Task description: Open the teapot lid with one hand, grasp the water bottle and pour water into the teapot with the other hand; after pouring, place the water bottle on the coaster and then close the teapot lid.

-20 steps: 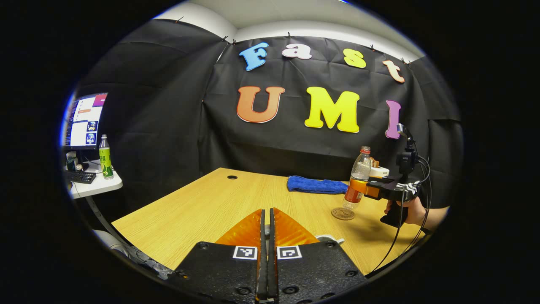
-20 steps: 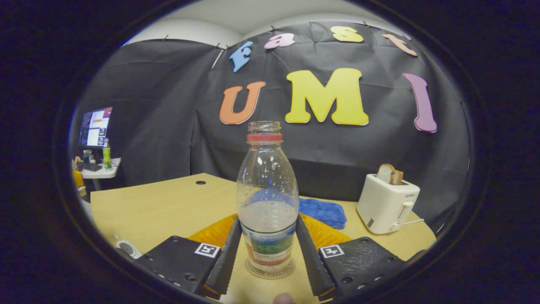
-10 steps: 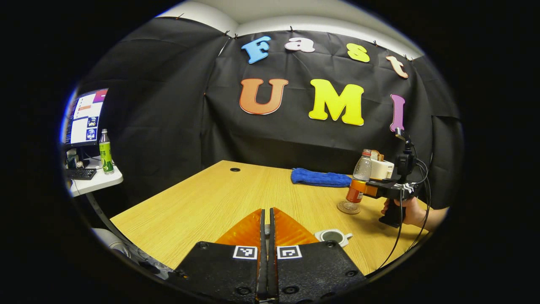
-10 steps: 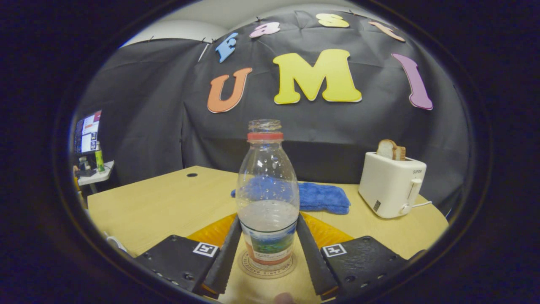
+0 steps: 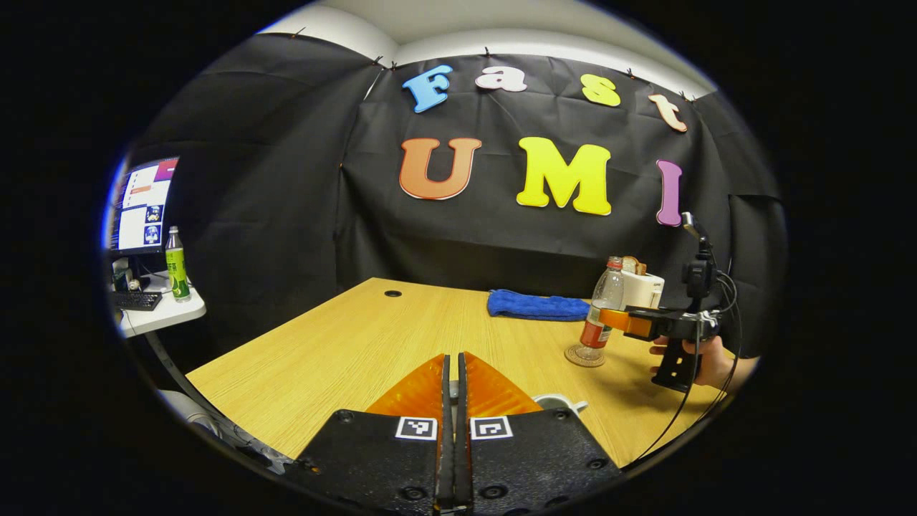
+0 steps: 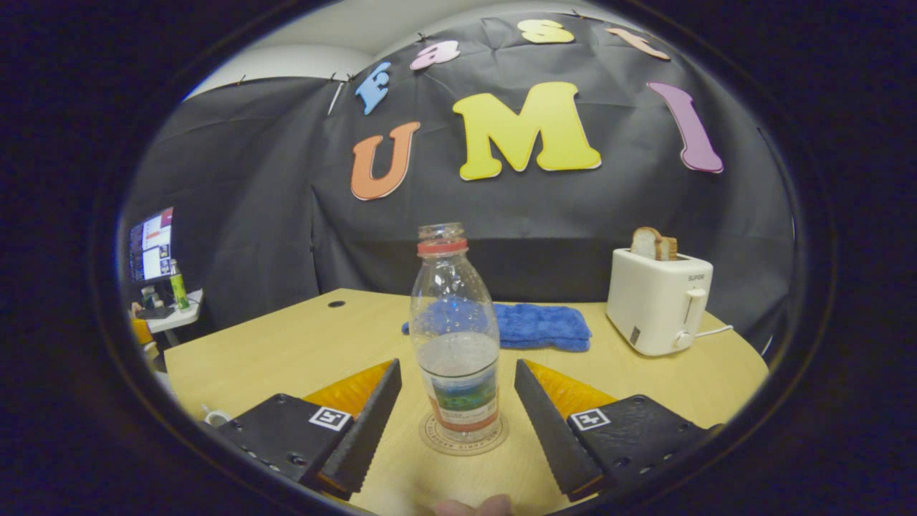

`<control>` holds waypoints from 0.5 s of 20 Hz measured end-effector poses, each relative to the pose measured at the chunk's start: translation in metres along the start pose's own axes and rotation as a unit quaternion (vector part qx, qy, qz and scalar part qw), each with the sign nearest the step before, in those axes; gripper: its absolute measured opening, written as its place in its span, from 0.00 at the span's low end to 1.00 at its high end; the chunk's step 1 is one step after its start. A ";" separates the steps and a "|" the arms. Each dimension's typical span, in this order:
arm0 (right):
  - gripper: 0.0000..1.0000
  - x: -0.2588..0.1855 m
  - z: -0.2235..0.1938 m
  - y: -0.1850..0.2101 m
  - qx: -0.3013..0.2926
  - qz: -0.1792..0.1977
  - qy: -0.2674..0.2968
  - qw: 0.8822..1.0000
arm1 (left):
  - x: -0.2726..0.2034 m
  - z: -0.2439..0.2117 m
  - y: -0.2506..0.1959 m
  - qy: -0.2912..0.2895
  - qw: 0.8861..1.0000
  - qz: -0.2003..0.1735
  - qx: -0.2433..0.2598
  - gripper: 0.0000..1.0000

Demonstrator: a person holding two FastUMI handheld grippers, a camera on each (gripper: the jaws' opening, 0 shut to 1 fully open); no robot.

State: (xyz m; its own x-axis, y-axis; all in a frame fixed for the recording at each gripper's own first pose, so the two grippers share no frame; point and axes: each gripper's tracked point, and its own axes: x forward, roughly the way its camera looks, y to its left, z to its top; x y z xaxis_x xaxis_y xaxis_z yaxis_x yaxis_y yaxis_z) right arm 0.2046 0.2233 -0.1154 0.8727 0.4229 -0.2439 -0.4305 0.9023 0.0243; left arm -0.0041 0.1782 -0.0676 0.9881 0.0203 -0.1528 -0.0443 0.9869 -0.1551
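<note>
Table [image 6: 301,344]: one, light wood-grain top, rounded edge, one round cable hole [image 6: 336,304] near the far side.

Toaster [image 6: 659,301]: one, white boxy plastic, two bread slices [image 6: 653,244] sticking out of the top, standing at the table's right rear. Side lever faces the right gripper view.

Cloth [image 6: 534,324]: one, blue, fuzzy terry, folded flat, lying behind the bottle and left of the toaster.

Water bottle [image 6: 454,337]: one, clear plastic, dimpled shoulder, printed label band low on the body, red ring at the neck, no cap, about a third full. Long axis vertical, mouth pointing straight up. It stands centred on the coaster [image 6: 463,437]: one, round, thin, clear disc with lettering around its rim, flat on the table.

Right gripper [image 6: 456,387]: jaws spread, one finger on each side of the bottle with a visible gap on both sides, not touching it. Inner faces are ribbed. In the left gripper view it sits just right of the bottle [image 5: 600,309], a hand [image 5: 706,362] on its grip.

Left gripper [image 5: 450,387]: jaws pressed together, nothing visible between them. Just right of its fingers a white rounded object [image 5: 560,404] peeks out on the table; cannot tell what it is.

Side desk [image 5: 161,313]: one, white, far left, with one monitor [image 5: 140,206], one keyboard [image 5: 135,300], one green-labelled bottle [image 5: 176,264] upright.
</note>
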 end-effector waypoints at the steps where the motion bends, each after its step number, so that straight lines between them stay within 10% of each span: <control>1: 0.95 -0.019 0.003 -0.003 0.003 -0.002 -0.012 1.000 | 0.003 0.004 -0.009 -0.012 1.000 -0.004 -0.002 0.03; 10: 0.95 -0.135 -0.016 -0.064 0.002 -0.056 -0.045 0.997 | 0.028 -0.007 -0.078 -0.035 0.999 -0.033 0.014 0.03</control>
State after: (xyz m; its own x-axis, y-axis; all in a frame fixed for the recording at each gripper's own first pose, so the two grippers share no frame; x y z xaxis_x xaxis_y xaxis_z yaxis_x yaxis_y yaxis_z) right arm 0.1104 0.1074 -0.0996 0.9324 0.3250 -0.1581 -0.3282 0.9446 0.0063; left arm 0.0257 0.1005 -0.0669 0.9966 -0.0352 -0.0749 0.0248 0.9905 -0.1356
